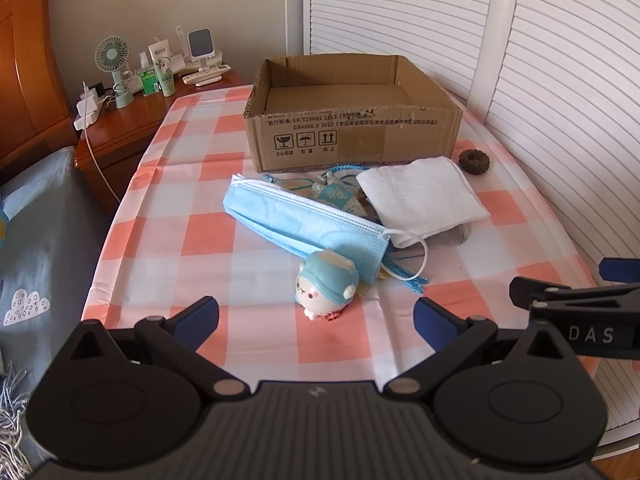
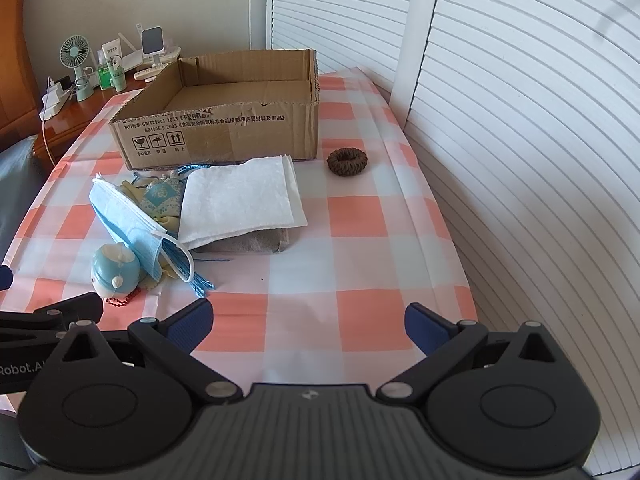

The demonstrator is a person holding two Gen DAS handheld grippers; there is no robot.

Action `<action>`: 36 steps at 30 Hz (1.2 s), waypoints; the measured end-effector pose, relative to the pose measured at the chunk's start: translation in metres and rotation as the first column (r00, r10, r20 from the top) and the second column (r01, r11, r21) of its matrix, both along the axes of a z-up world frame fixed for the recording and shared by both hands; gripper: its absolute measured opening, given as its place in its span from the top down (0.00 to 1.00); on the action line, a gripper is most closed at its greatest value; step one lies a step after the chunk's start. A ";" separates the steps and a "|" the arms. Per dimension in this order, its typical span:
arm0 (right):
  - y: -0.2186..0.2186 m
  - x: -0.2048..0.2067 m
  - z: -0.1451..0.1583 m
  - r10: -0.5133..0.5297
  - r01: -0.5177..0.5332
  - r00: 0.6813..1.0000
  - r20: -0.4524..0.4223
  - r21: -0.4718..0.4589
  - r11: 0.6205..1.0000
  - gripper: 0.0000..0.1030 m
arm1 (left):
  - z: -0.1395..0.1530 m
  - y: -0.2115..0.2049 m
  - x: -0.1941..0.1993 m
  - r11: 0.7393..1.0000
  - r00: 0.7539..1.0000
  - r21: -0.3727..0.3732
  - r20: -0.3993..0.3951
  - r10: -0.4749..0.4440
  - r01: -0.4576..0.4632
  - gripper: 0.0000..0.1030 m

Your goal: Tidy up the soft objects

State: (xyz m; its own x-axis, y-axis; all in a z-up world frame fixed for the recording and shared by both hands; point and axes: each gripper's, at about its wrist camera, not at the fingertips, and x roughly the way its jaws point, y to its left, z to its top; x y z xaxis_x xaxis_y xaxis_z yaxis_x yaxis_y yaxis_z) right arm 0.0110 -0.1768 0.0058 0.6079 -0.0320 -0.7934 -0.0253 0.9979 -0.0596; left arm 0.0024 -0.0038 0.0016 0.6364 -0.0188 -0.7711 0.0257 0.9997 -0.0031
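The empty box (image 1: 352, 120) stands far ahead of both wide-open grippers. The mask (image 1: 304, 224) lies nearer, and the toy (image 1: 326, 282) sits just ahead of the left gripper (image 1: 316, 318): best pinch its body squarely. The right gripper (image 2: 308, 322) holds nothing.

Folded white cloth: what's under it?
Under the folded white cloth a flat grey-brown pad shows along the near edge; how far back it runs is covered. The cloth's left edge meets the blue patterned fabric sachet, overlap unclear.
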 end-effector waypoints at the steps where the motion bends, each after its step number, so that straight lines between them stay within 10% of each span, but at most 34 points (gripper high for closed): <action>1: 0.000 0.000 0.001 0.000 0.000 1.000 0.001 0.000 1.000 0.00 | 0.000 0.000 0.000 1.000 1.000 0.000 0.000 0.001 -0.001 0.01; 36: 0.001 -0.002 0.005 0.006 -0.006 1.000 0.013 -0.004 1.000 0.00 | 0.004 0.001 -0.004 1.000 1.000 -0.001 0.005 0.009 -0.009 0.01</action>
State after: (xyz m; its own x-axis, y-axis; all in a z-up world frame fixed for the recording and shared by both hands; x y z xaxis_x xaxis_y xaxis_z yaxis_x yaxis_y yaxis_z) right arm 0.0087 -0.1758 0.0105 0.6182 -0.0313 -0.7854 -0.0302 0.9975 -0.0635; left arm -0.0015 -0.0032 0.0058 0.6400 -0.0142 -0.7682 0.0171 0.9998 -0.0042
